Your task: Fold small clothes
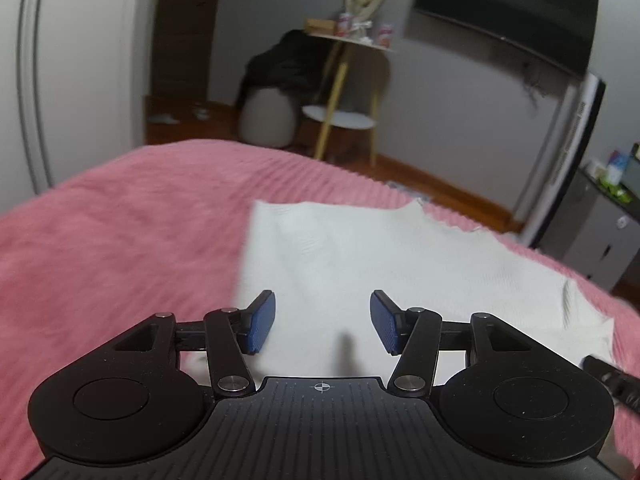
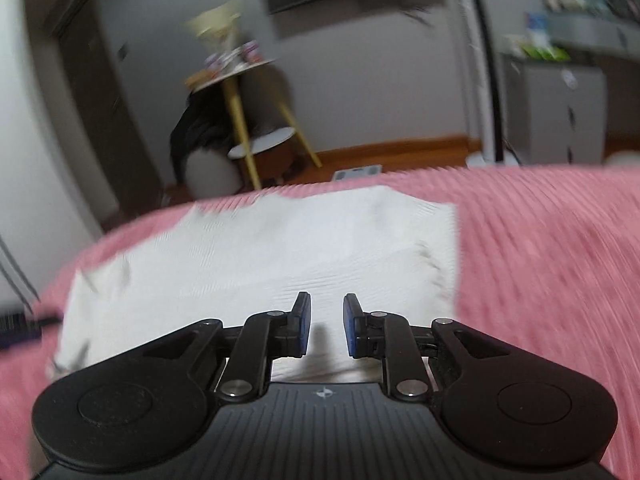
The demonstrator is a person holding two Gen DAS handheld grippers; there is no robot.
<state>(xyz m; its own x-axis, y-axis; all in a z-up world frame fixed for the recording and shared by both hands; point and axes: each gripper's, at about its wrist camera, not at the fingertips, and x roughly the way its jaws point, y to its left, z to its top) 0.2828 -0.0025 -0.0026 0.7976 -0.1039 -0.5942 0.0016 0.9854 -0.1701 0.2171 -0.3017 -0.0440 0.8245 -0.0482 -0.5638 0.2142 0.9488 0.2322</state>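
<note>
A white ribbed garment [image 1: 360, 256] lies folded flat on the pink bedspread [image 1: 120, 232]. My left gripper [image 1: 322, 322] hovers over its near left part, open, with nothing between the blue pads [image 1: 264, 320]. In the right wrist view the same white garment [image 2: 260, 248] spreads across the pink bedspread [image 2: 540, 260]. My right gripper [image 2: 327, 326] hangs above its near right part, open by a narrow gap, and no cloth sits between its blue pads [image 2: 352, 328]. The other gripper's black tip [image 1: 612, 380] shows at the right edge of the left wrist view.
Beyond the bed's far edge stand a round side table with yellow legs [image 1: 344, 92], a pale stool under dark clothing [image 1: 272, 116] and a wood floor. A dark screen [image 1: 508, 16] hangs on the wall. A grey cabinet [image 1: 592, 232] stands at the right.
</note>
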